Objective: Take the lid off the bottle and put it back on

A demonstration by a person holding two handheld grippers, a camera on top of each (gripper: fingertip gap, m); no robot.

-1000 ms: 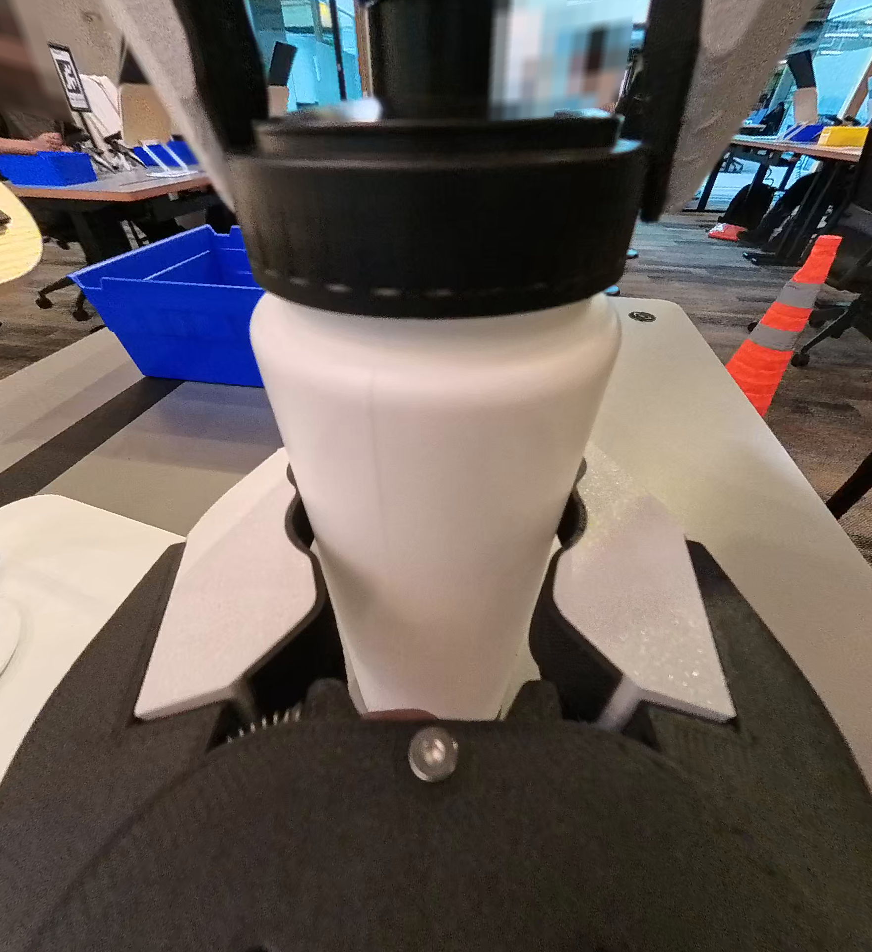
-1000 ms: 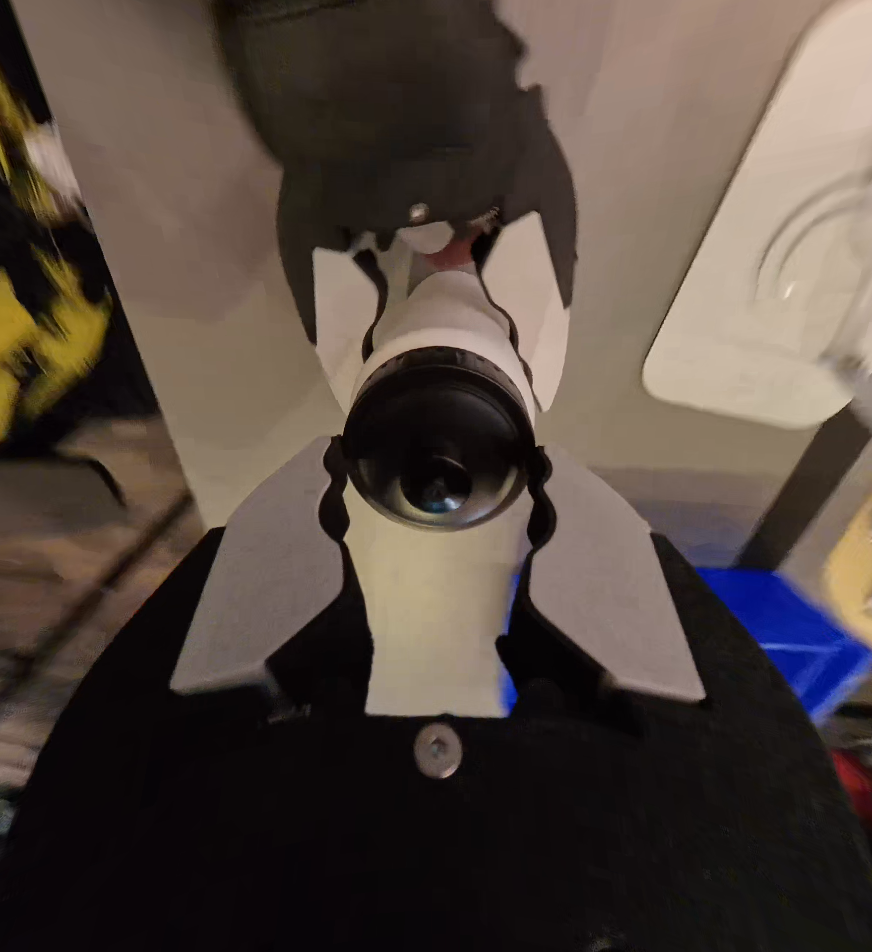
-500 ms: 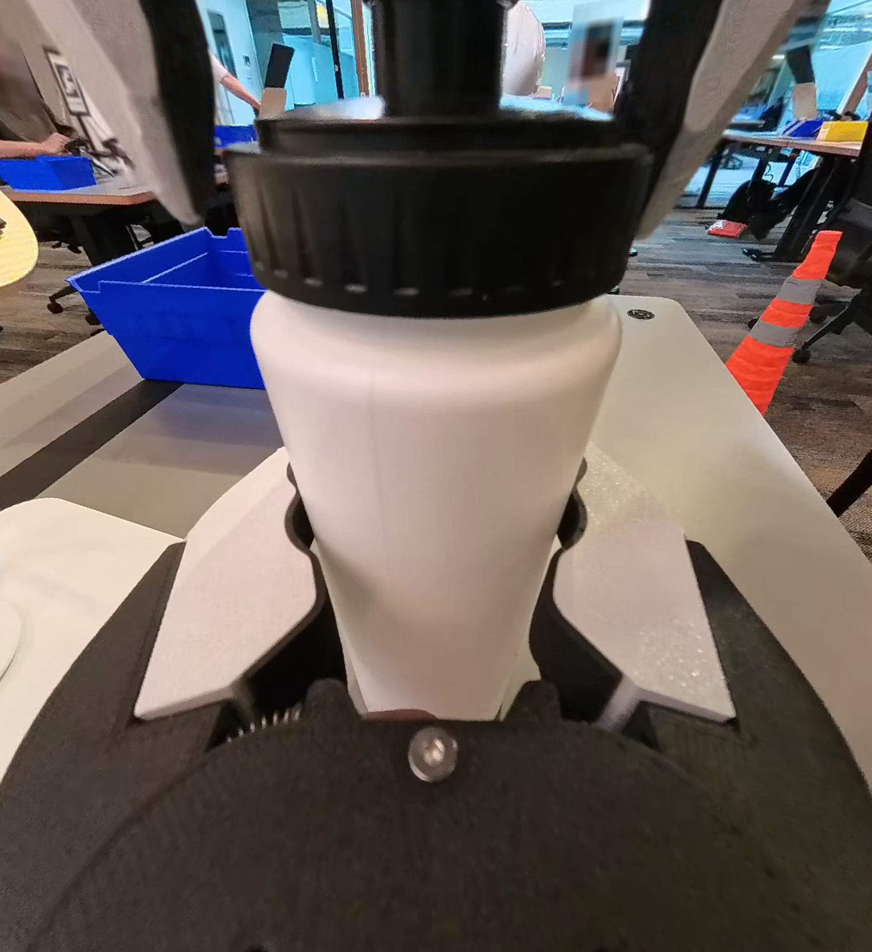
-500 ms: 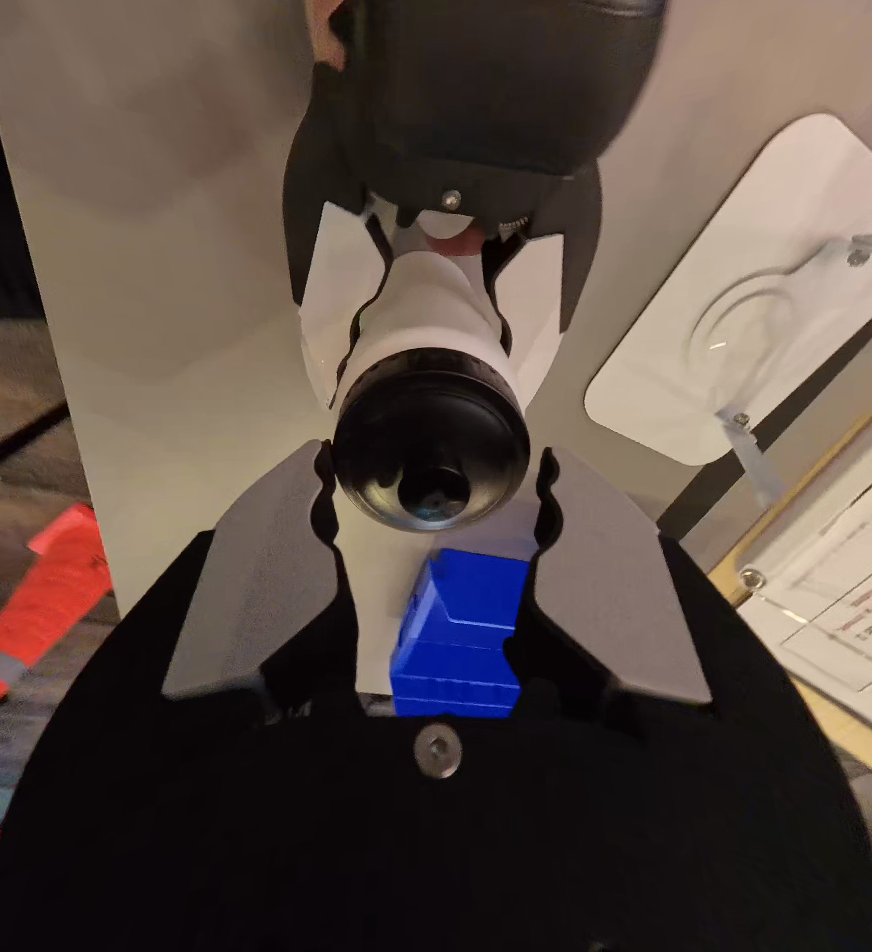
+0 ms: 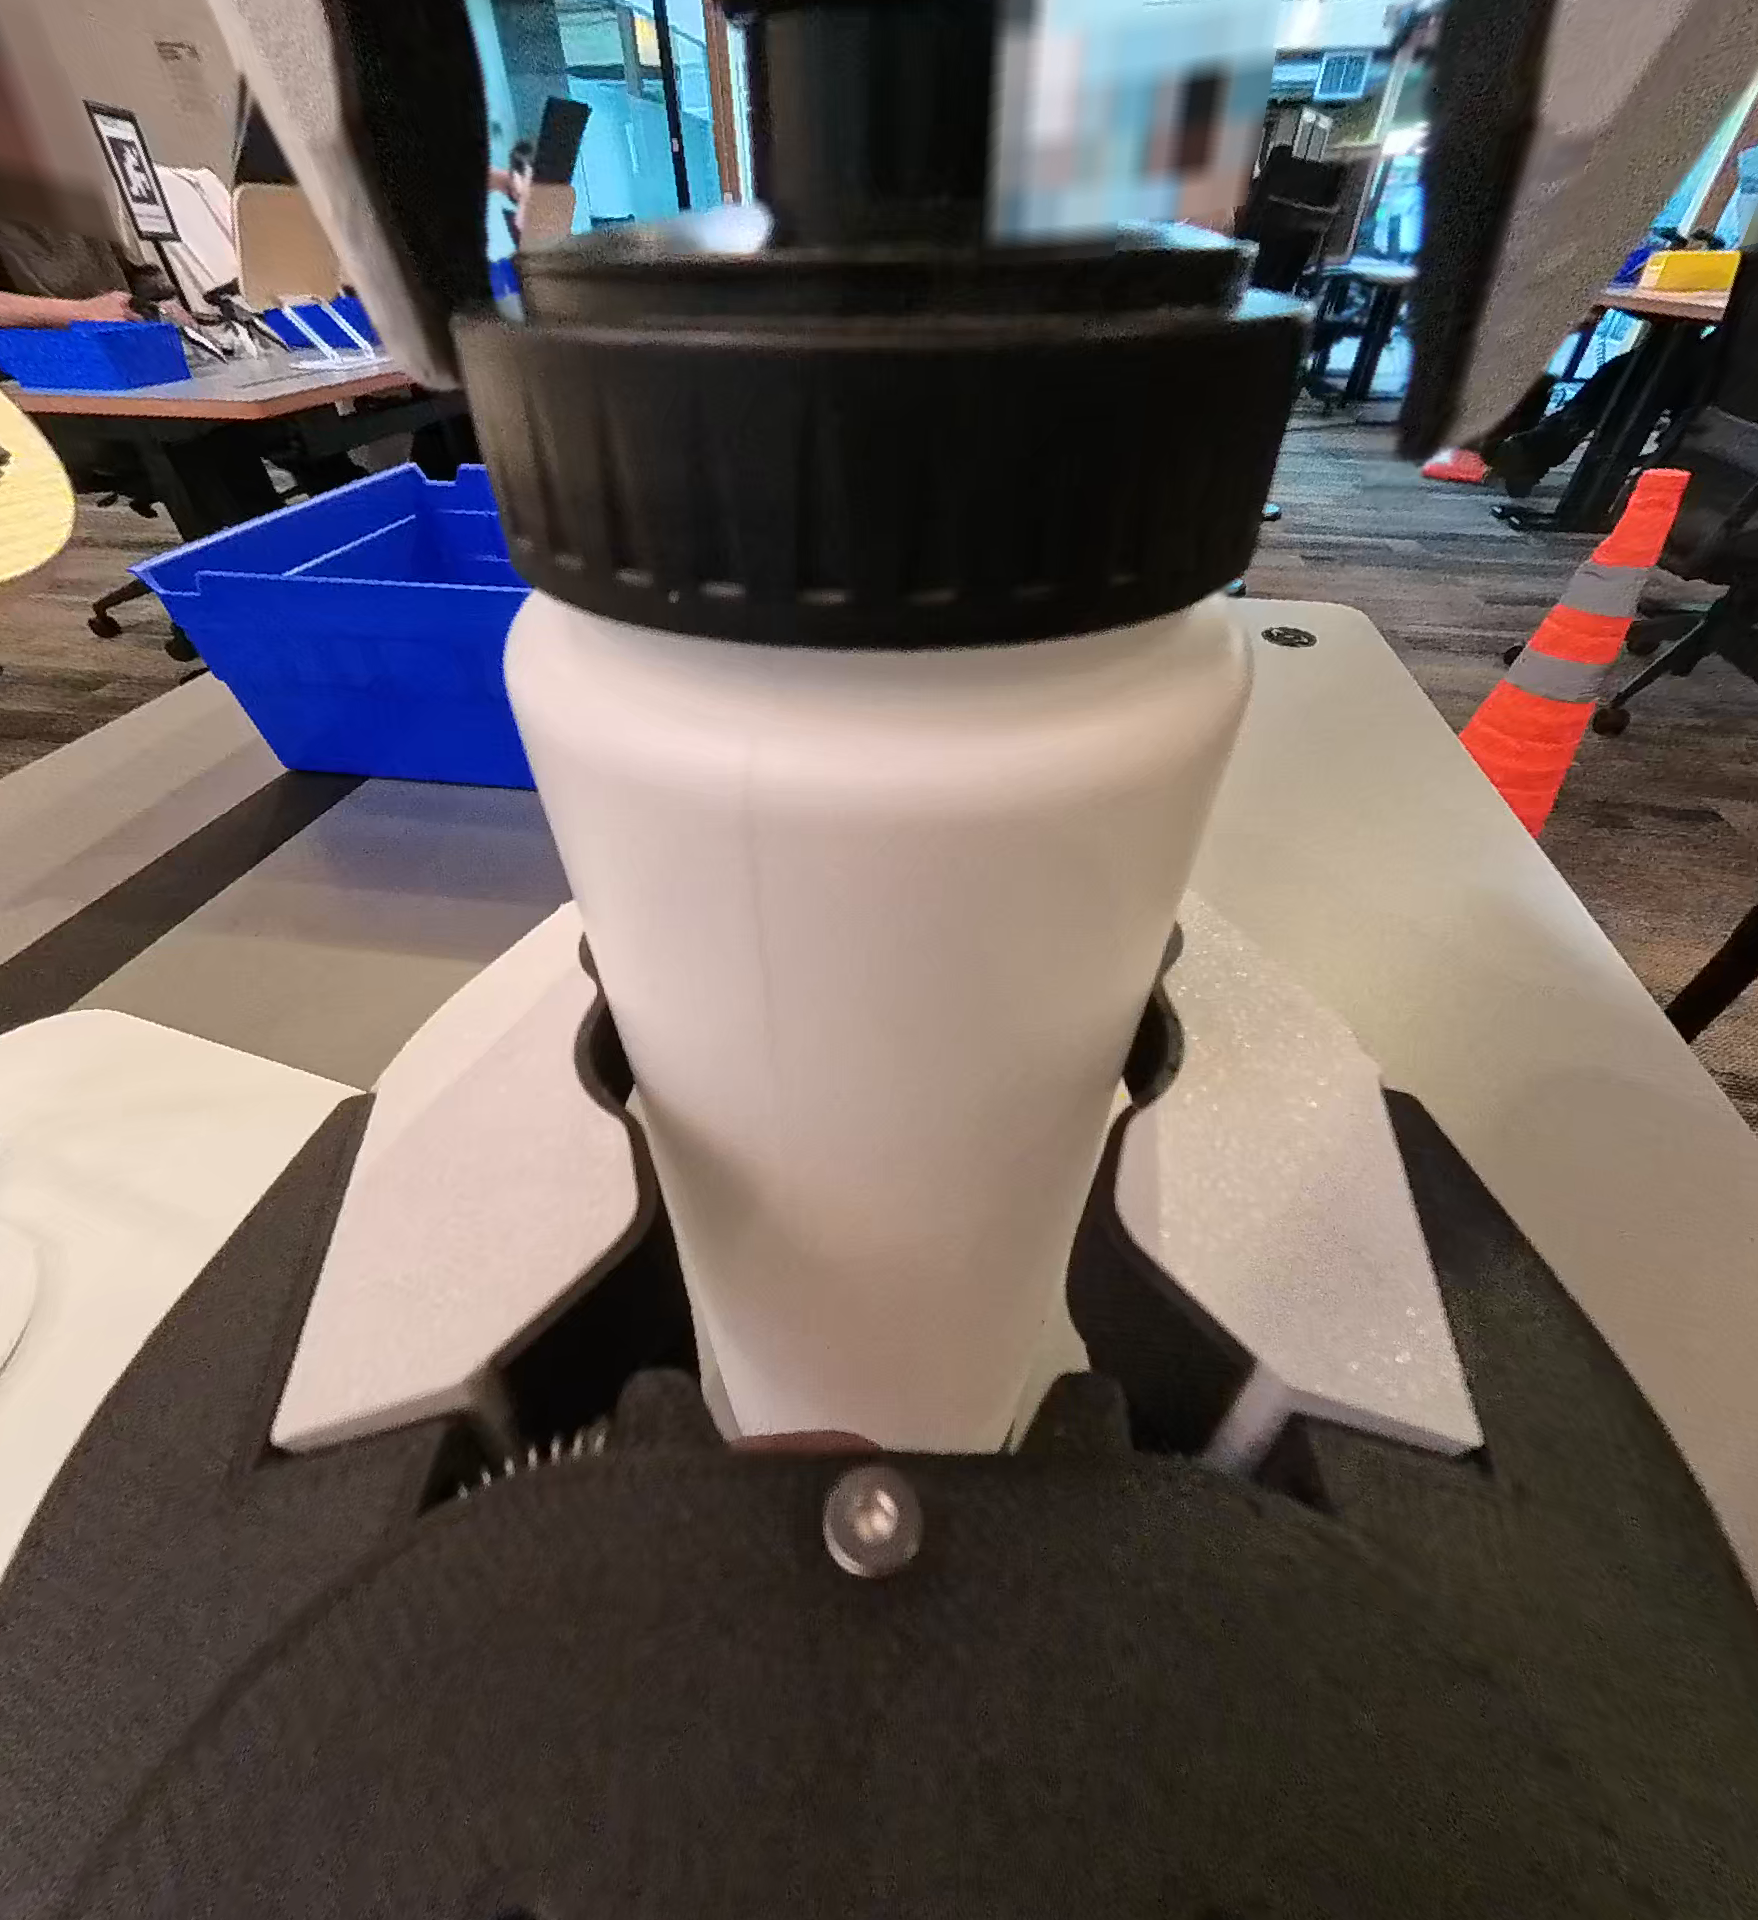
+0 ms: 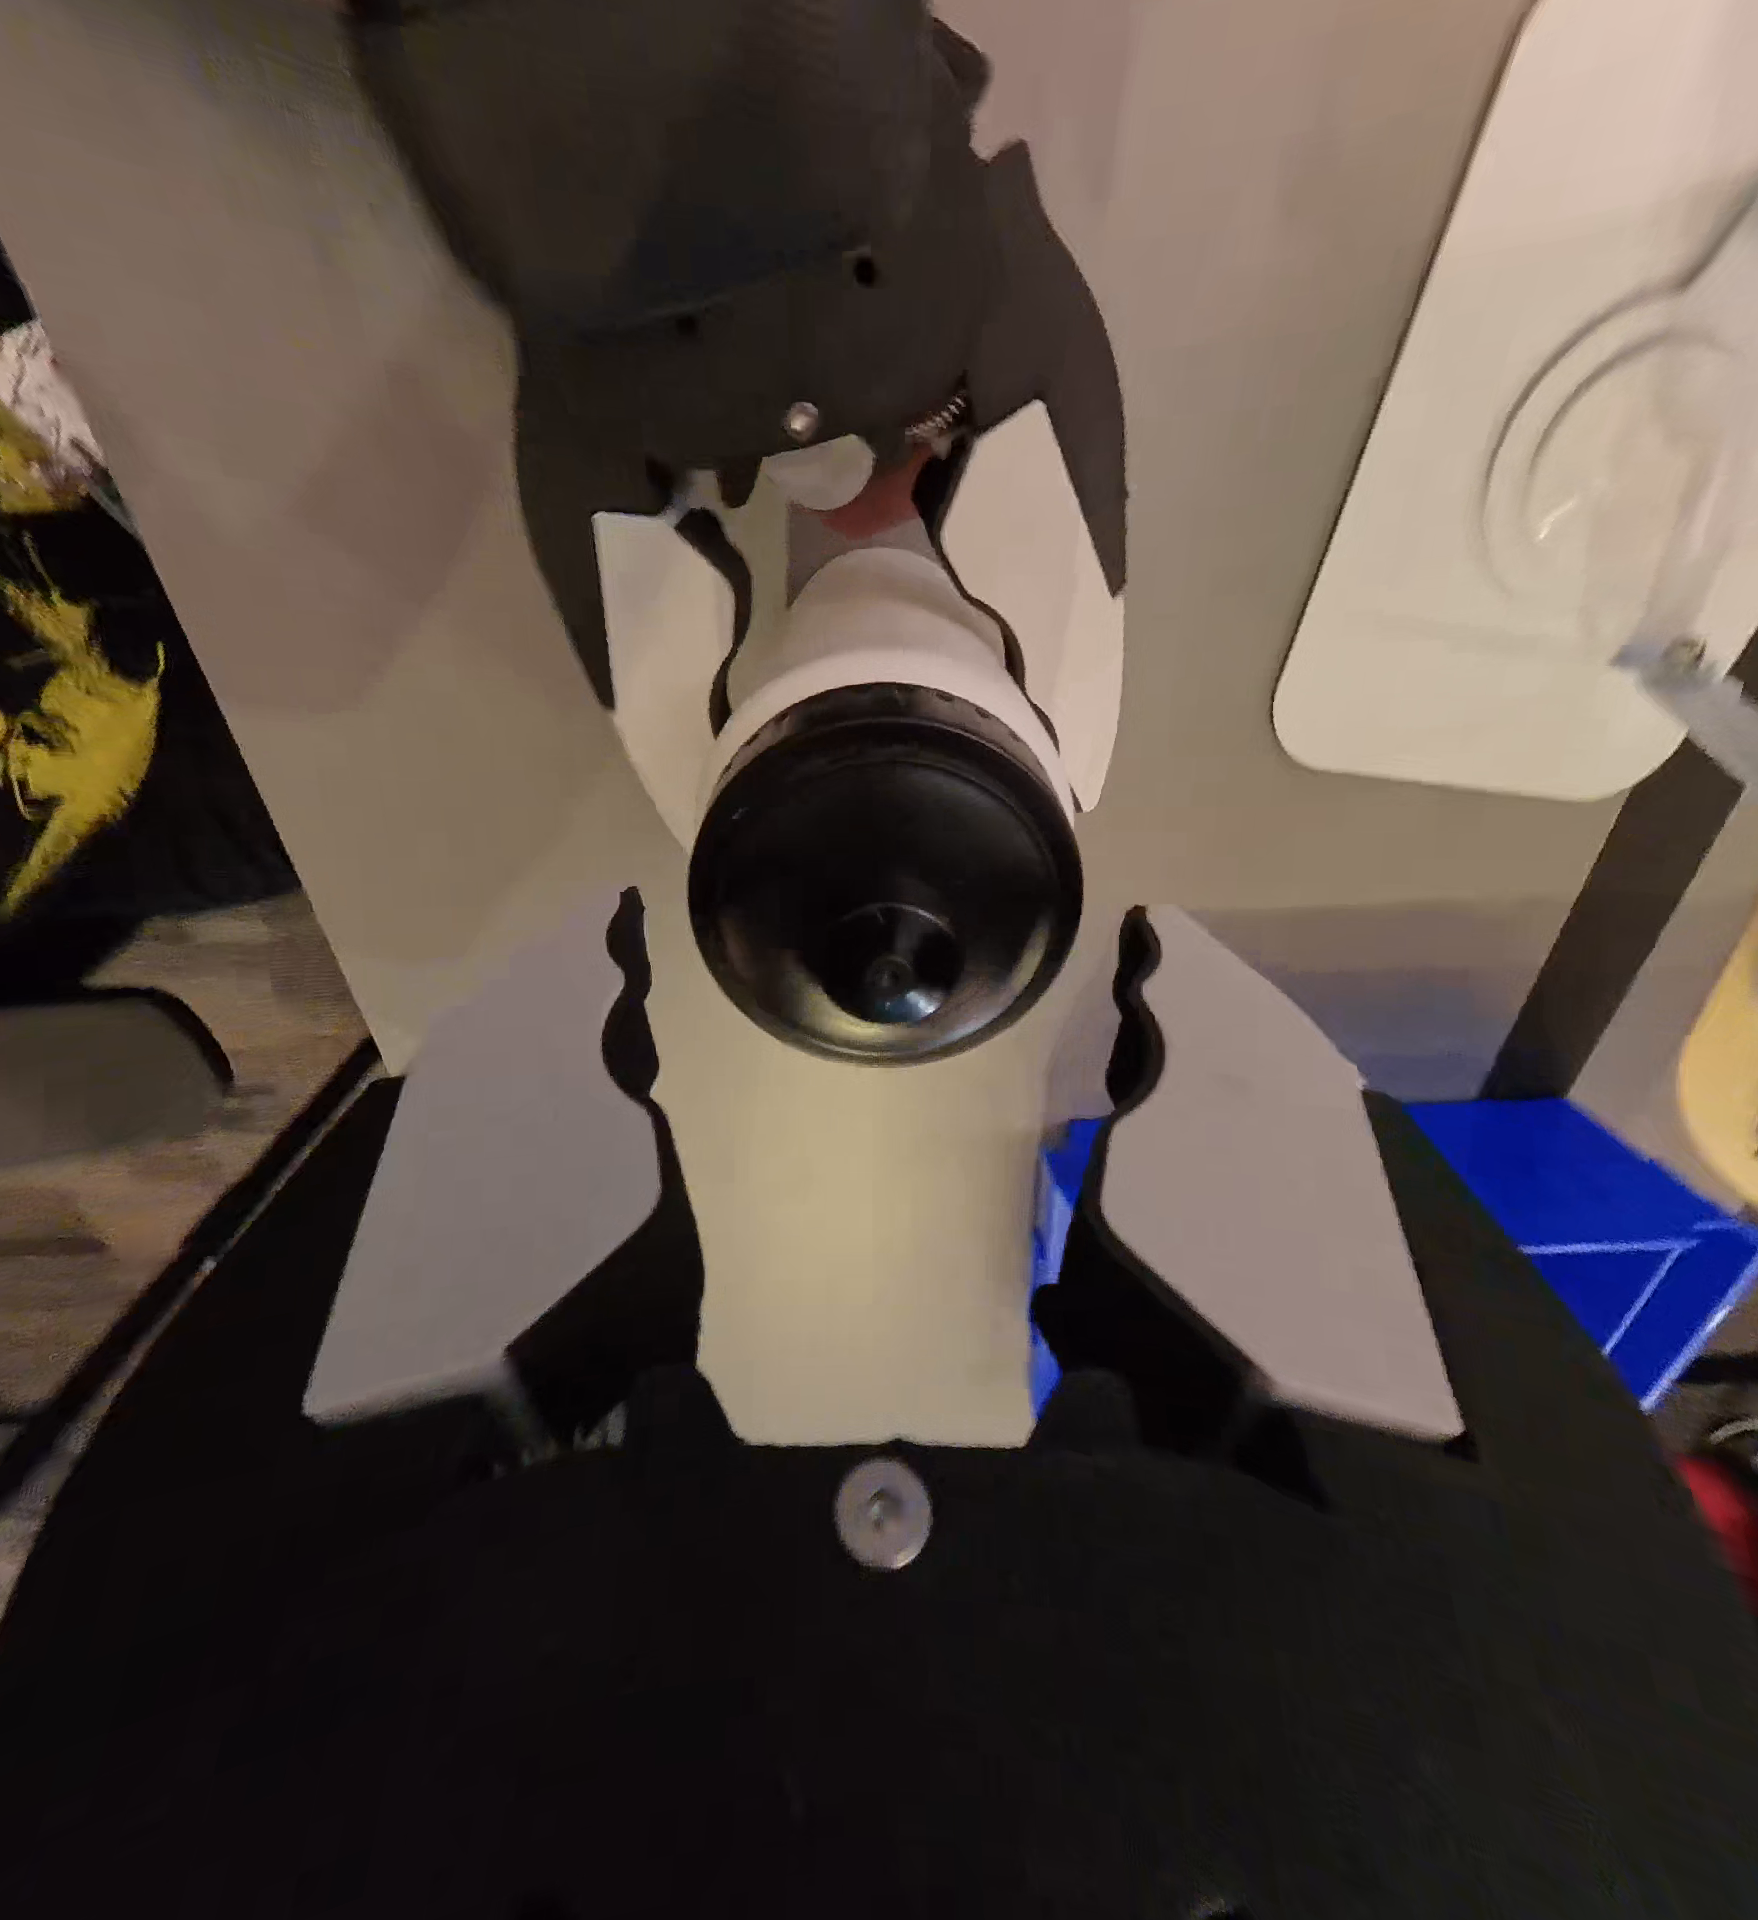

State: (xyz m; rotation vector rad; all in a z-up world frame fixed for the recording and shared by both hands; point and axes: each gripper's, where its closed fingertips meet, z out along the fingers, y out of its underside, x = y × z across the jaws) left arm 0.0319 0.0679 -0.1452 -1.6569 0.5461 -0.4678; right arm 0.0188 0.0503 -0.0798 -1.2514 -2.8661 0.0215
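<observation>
A white bottle [image 5: 875, 935] with a black ribbed lid [image 5: 875, 468] on it stands upright. My left gripper [image 5: 880, 966] is shut on the bottle's lower body. My right gripper [image 6: 882, 914] points straight down at the lid [image 6: 885, 894]. It is open, with a gap between each finger and the lid's rim. In the left wrist view its fingers [image 5: 376, 177] hang on either side above the lid. The bottle's white body [image 6: 885, 644] shows below the lid in the right wrist view, between my left gripper's fingers [image 6: 1051, 623].
The grey table [image 5: 1374, 831] holds a blue bin [image 5: 355, 644] at the back left and a white plate with a clear stand [image 6: 1540, 468] beside my left gripper. An orange cone [image 5: 1571, 665] and office chairs stand on the floor to the right.
My right gripper was shut on the lid. It has let go and opened wide, turning about the bottle's axis. The bottle and my left gripper have not moved.
</observation>
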